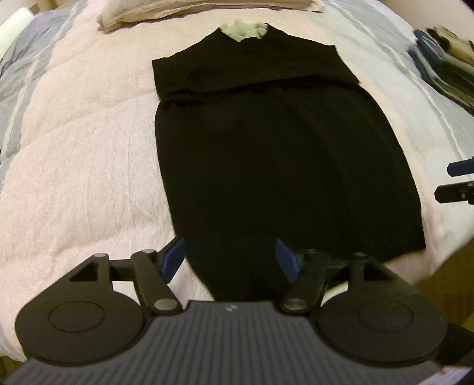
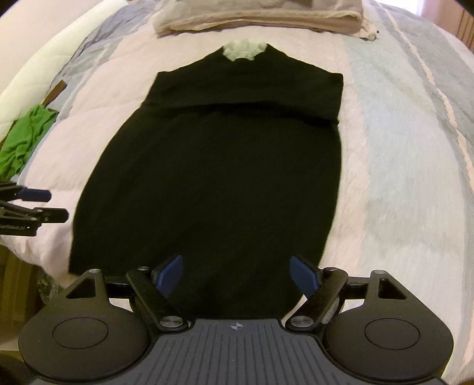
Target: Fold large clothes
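Note:
A long black garment (image 1: 266,160) lies flat on the bed, its pale collar (image 1: 246,31) at the far end and its sides folded in. The right wrist view shows the same black garment (image 2: 225,177) and pale collar (image 2: 244,50). My left gripper (image 1: 231,257) hovers open over the garment's near hem, blue pads wide apart, nothing between them. My right gripper (image 2: 237,274) is open over the near hem too, holding nothing. Each gripper also shows at the other view's edge: the right gripper (image 1: 456,180) and the left gripper (image 2: 50,204).
The bed carries a pink and grey-blue quilt (image 1: 89,148). A folded beige cloth (image 2: 260,14) lies beyond the collar. A green garment (image 2: 23,139) sits at the bed's left edge, and dark items (image 1: 447,65) lie at the right edge.

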`<act>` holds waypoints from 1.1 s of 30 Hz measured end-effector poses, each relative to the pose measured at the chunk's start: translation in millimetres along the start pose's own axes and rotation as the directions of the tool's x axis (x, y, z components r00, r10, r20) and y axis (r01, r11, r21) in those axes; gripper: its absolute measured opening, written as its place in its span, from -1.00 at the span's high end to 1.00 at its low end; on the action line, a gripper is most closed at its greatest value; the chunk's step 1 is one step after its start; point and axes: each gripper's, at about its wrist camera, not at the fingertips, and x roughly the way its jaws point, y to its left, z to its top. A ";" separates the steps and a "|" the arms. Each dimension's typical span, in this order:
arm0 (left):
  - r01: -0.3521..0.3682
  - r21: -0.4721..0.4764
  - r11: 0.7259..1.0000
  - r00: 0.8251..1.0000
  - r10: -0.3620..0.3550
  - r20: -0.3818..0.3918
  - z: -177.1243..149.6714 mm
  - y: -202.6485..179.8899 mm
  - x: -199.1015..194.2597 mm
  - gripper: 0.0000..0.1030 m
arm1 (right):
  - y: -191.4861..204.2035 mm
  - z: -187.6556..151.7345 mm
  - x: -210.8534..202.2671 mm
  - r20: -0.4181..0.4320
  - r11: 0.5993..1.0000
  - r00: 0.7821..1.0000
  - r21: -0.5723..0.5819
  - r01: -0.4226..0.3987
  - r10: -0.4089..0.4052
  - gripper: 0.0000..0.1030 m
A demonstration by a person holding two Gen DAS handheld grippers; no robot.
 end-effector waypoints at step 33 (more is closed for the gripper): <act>-0.157 0.793 0.589 0.978 -0.020 0.208 -143.0 -55.1 45.0 -0.22 | 67.7 -109.2 59.1 0.102 0.756 0.989 -0.639 0.144 -0.103 -0.49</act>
